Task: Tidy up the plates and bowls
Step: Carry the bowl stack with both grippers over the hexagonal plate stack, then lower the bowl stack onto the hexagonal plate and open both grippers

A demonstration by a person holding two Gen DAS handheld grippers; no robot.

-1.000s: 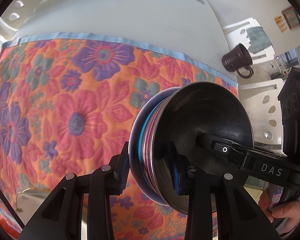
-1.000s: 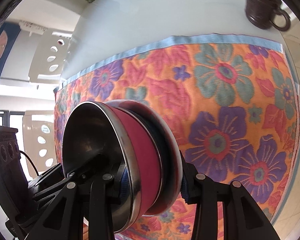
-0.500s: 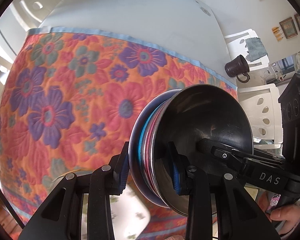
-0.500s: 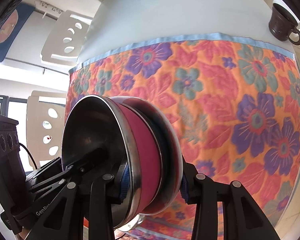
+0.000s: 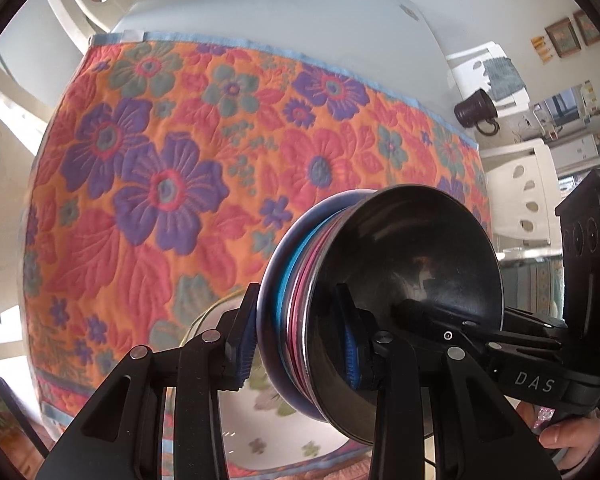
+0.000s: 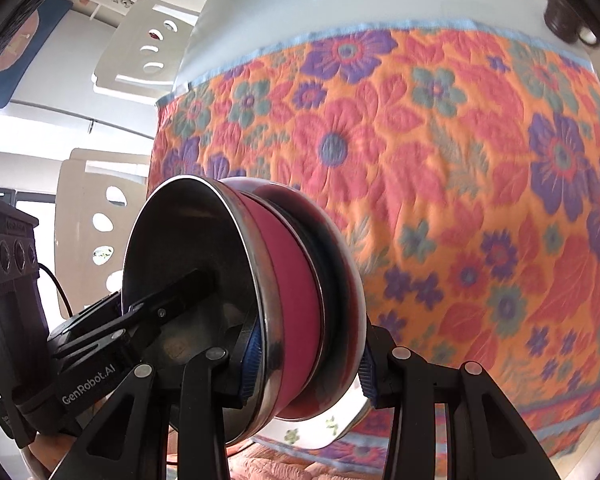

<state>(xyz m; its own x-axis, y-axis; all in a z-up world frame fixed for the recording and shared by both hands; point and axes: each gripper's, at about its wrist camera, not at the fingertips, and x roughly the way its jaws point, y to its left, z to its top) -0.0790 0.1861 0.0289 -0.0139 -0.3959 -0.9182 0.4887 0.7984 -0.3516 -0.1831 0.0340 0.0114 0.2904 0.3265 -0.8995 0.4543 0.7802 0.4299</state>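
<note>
A nested stack of bowls point(image 5: 384, 280), steel inside with pink, blue and dark rims, hangs tilted on its side above the floral cloth point(image 5: 160, 168). My left gripper point(image 5: 298, 346) is shut on one side of the stack's rims. My right gripper point(image 6: 308, 364) is shut on the opposite side of the same stack of bowls point(image 6: 288, 292), one finger inside the steel bowl and one on the outermost bowl. Each view shows the other gripper reaching into the steel bowl. A white flower-patterned plate point(image 5: 260, 432) lies on the cloth directly below the stack, and the plate point(image 6: 324, 428) is partly hidden by the stack.
A dark brown mug point(image 5: 476, 112) stands on the bare pale tabletop point(image 5: 280, 8) beyond the cloth's blue edge. White chairs point(image 5: 520, 192) with cut-out holes surround the table. A person's hand point(image 5: 568, 436) shows at the lower right.
Both grippers carried the stack together across the cloth toward its near edge. The mug slid farther away, and the white flowered plate has come into view beneath the stack. Neither grip has changed.
</note>
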